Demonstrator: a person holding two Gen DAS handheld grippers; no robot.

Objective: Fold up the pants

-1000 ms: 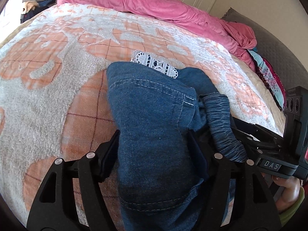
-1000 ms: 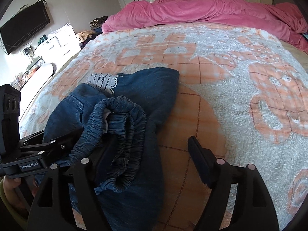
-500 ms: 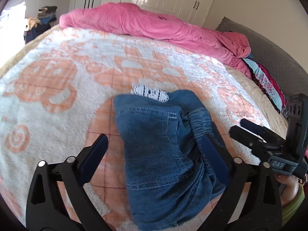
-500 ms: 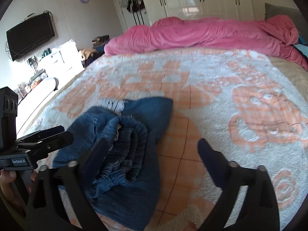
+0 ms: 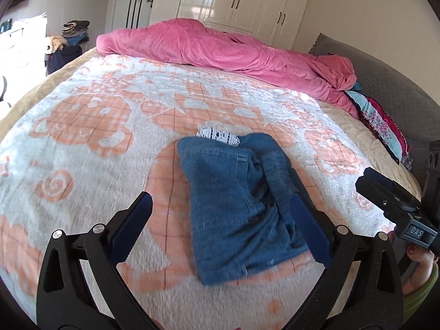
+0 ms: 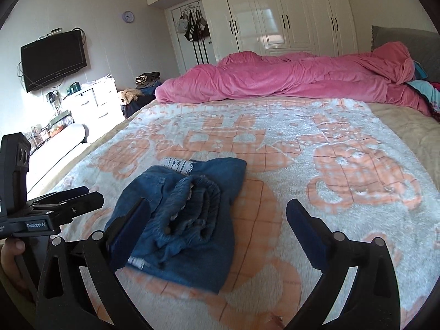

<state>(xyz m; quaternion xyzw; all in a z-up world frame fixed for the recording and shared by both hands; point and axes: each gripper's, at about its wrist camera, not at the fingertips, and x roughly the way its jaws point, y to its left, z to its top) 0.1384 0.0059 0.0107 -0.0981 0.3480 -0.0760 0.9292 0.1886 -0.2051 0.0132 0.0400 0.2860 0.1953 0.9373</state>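
Denim pants lie folded in a bundle on an orange-and-white blanket, left gripper and right gripper both spread wide, holding nothing, pink duvet heaped behind.

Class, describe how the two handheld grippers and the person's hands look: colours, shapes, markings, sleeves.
Both the left gripper and right gripper are black skeletal frames with silver rivets and dark blue, serrated finger pads. White lettering labels their sides: "DAS" on one, "GenRobot.AI" on the other. The right hand wears a green sleeve; the left hand is bare.
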